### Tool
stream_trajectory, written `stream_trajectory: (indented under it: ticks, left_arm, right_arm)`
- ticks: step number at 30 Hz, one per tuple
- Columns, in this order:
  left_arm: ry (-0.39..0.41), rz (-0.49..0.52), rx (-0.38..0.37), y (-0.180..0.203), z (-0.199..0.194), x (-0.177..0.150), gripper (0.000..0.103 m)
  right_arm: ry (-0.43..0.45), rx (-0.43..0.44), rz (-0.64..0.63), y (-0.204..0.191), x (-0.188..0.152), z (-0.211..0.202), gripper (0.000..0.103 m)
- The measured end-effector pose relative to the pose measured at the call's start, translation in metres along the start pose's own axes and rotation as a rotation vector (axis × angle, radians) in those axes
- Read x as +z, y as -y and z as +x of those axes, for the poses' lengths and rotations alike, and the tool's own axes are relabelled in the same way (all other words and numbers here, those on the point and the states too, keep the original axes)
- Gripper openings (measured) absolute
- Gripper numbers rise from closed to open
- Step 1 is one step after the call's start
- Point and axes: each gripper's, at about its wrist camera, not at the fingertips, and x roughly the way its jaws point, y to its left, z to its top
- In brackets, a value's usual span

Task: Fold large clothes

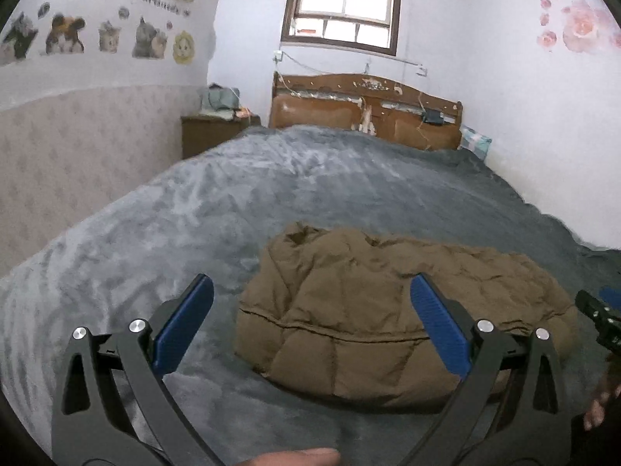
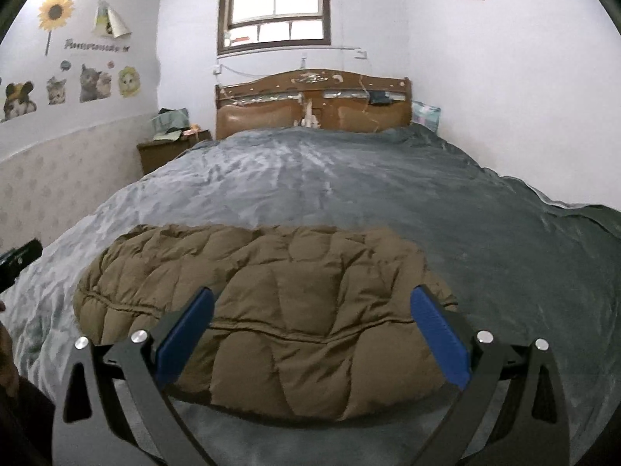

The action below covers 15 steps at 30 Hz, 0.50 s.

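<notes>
One jacket (image 2: 268,306), one bed (image 2: 349,194), two tongs (image 1: 310,326).

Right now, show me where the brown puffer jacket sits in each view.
Left wrist view: brown puffer jacket lies lower centre-right on the grey bedspread.
Right wrist view: brown puffer jacket fills the lower centre.
Shared landmark: wooden headboard.

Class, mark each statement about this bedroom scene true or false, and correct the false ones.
1. The brown padded jacket lies folded on the grey blanket. True.
2. The left gripper is shut on the jacket. False: it is open and holds nothing.
3. The right gripper is open. True.
4. The jacket hangs from the headboard. False: it lies near the foot of the bed.
5. Cat stickers are on the wall. True.
</notes>
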Motion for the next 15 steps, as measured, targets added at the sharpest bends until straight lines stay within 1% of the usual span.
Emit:
stream_trajectory:
  ticks: [5,10,15]
  left_arm:
    - [0.008,0.074,0.004,0.016,0.0,-0.001,0.1]
    - [-0.006,0.076,-0.014,0.016,0.0,0.001,0.1]
    - [0.011,0.09,-0.026,0.018,-0.003,0.0,0.1]
  right_arm:
    - [-0.007,0.022,-0.006,-0.002,0.0,0.002,0.101]
    - [-0.009,0.024,0.003,-0.001,-0.001,0.001,0.101]
    - [-0.001,0.038,0.021,0.003,0.0,-0.002,0.101]
